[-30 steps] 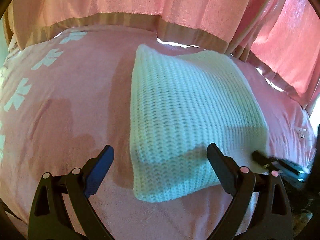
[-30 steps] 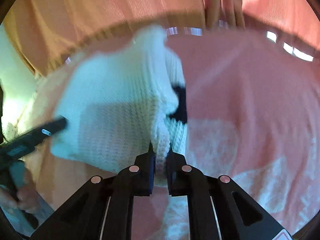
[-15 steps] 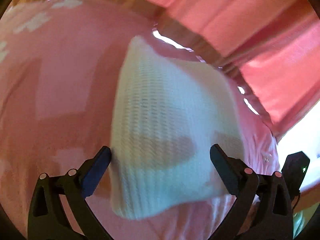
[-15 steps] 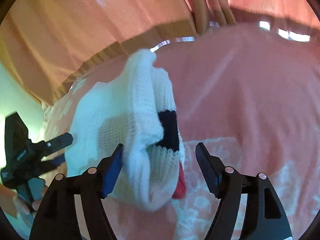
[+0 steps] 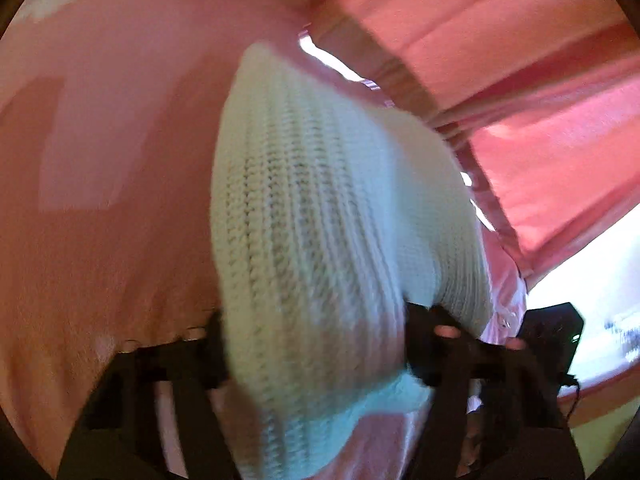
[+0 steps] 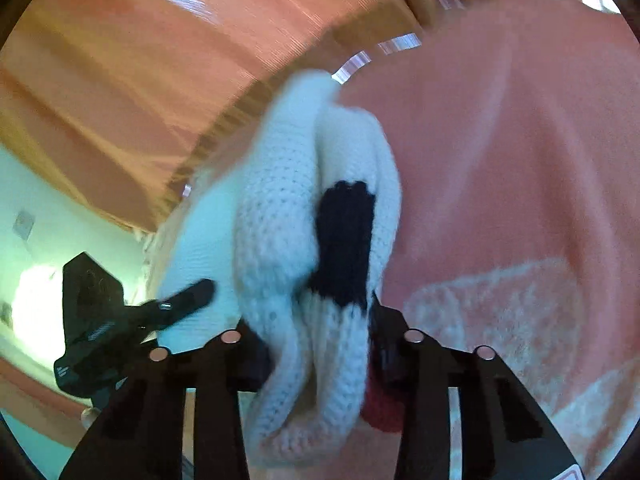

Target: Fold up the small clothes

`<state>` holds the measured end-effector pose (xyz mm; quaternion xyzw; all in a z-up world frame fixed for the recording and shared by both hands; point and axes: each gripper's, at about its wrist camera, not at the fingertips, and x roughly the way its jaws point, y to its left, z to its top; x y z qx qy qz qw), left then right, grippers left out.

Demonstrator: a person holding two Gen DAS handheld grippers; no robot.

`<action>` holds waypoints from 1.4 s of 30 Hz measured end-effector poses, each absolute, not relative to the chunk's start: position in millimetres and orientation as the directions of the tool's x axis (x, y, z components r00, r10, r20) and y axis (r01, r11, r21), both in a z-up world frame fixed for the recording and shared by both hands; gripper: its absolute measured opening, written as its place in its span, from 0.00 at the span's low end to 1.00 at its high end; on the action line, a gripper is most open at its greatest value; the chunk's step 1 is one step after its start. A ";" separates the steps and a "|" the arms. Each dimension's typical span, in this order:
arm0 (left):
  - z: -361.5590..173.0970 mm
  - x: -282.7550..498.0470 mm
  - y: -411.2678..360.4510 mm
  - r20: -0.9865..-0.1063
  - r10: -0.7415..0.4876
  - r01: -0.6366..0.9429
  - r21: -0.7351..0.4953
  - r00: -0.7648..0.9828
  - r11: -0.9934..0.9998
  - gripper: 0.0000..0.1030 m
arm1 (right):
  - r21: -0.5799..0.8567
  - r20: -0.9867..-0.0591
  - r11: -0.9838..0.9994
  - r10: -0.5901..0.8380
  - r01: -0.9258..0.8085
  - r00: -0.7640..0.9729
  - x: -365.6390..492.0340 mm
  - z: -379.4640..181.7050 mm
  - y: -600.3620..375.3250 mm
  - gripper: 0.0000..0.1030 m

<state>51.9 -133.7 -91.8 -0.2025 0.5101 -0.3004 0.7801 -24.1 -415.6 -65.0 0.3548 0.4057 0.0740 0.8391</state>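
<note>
Pink curtains (image 5: 520,40) hang behind a pink blanket (image 5: 100,160) on the bed. On it, near the far edge, lies a folded white knit top (image 5: 320,220). Both tools have their jaws wide around it, one on each side: the left gripper (image 5: 316,344) and the right gripper (image 6: 320,344). I think they should close softly together, so the folds stay neat.

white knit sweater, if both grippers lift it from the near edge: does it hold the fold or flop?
Likely floppy: the white knit sweater lies in soft, rounded, chunky layers, so the fold would probably sag open. Probably light but bulky: it fills the gap of the right gripper and the left gripper. Slip seems unlikely, given the coarse stitches, though on the pink blanket it may drag.
</note>
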 end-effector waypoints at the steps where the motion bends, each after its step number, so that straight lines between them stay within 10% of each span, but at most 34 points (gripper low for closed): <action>1: -82.9 47.8 -134.6 -0.661 -0.688 0.290 -0.624 0.299 0.725 0.51 | 0.655 -0.614 0.741 0.405 0.150 0.678 -30.5 -51.3 -416.0 0.34; 6: -55.2 12.7 -145.3 -0.604 -0.772 0.382 -0.677 0.198 0.629 0.56 | 0.582 -0.660 0.787 0.309 0.205 0.685 -86.0 -10.5 -430.8 0.42; 11: -100.2 -4.0 -173.2 -0.759 -0.628 0.343 -0.552 0.172 0.760 0.75 | 0.517 -0.797 0.749 0.244 0.415 0.552 -112.7 -64.0 -442.4 0.57; 20: -115.3 14.9 -170.6 -0.719 -0.669 0.230 -0.630 0.187 0.742 0.92 | 0.683 -0.698 0.593 0.356 0.427 0.622 -111.2 -94.5 -456.7 0.75; 23: -115.3 15.6 -173.2 -0.715 -0.671 0.248 -0.626 0.196 0.739 0.86 | 0.674 -0.699 0.611 0.347 0.415 0.625 -102.8 -93.3 -453.7 0.73; 29: -102.3 20.6 -188.1 -0.704 -0.687 0.299 -0.626 0.182 0.721 0.47 | 0.646 -0.692 0.668 0.307 0.371 0.653 -96.9 -69.7 -432.4 0.39; 42: 110.5 -33.5 -118.6 -0.427 -0.819 0.637 -0.519 0.384 0.570 0.45 | 0.412 -0.341 0.910 0.114 0.039 0.933 -136.0 167.8 -355.8 0.38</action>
